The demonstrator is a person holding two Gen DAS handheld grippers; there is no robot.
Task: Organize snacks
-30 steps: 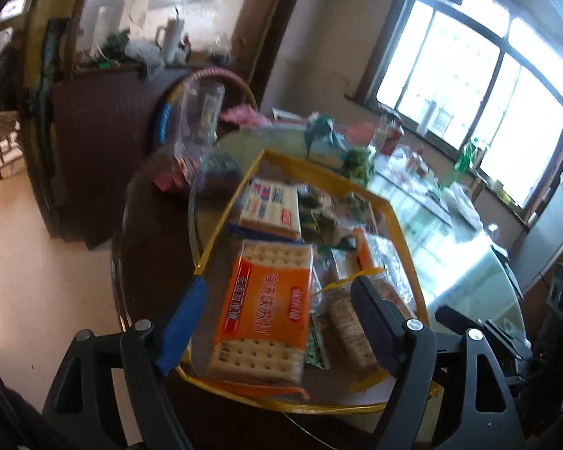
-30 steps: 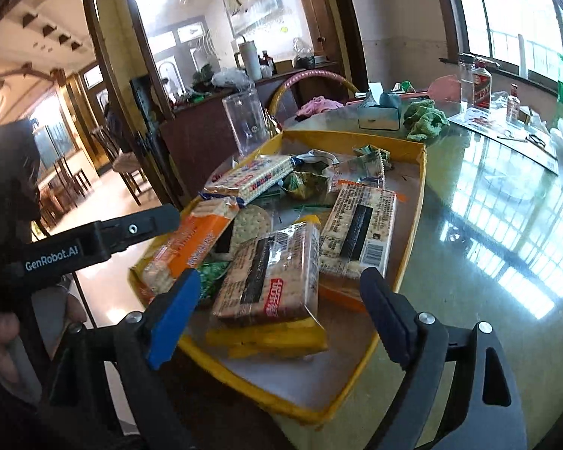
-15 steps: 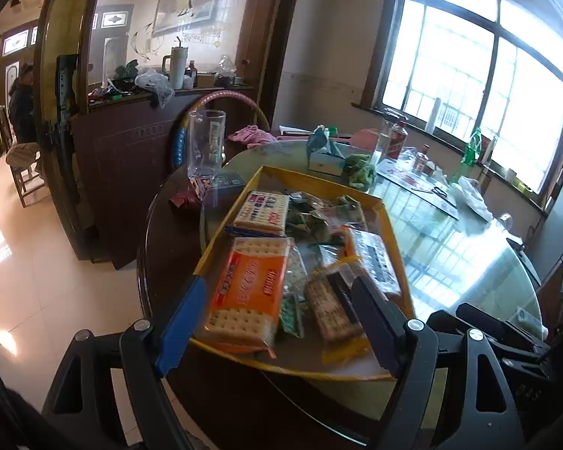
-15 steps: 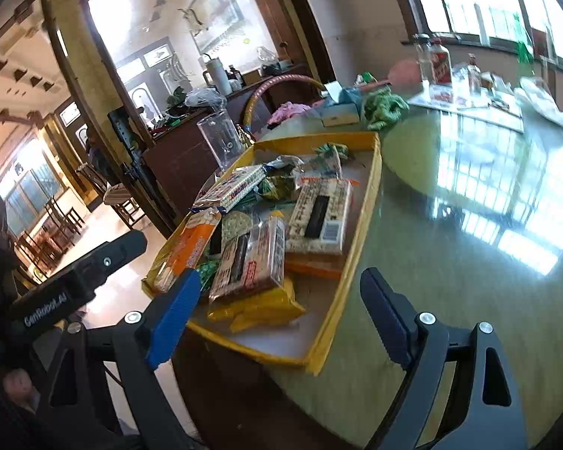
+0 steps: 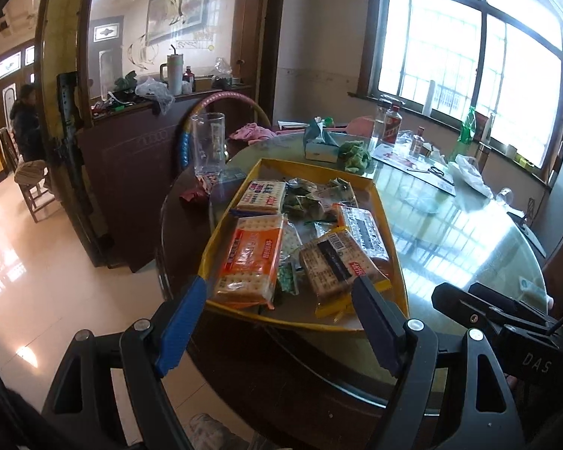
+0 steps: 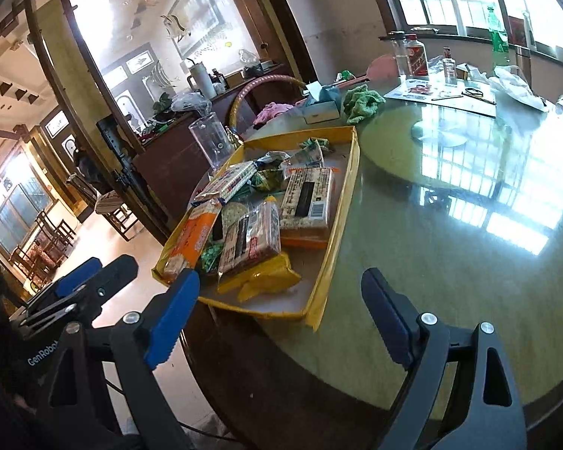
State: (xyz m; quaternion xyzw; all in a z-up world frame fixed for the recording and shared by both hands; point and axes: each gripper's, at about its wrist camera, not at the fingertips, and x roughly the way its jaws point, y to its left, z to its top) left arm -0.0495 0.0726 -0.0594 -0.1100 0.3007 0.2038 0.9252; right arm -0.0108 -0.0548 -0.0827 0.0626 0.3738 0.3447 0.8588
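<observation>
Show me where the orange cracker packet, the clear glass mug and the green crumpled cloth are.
orange cracker packet (image 5: 252, 258): left wrist view, middle of its printed front.
clear glass mug (image 5: 208, 142): left wrist view, middle of its side wall.
green crumpled cloth (image 6: 362, 100): right wrist view, centre of the bundle.

Readable text: "GenRobot" in white, cut off at the frame edge, on the black body of the left gripper at near left in the right wrist view. "DAS" on the black body of the right gripper at near right in the left wrist view. Cracker packs in the yellow tray carry print and barcodes, too small to read.
</observation>
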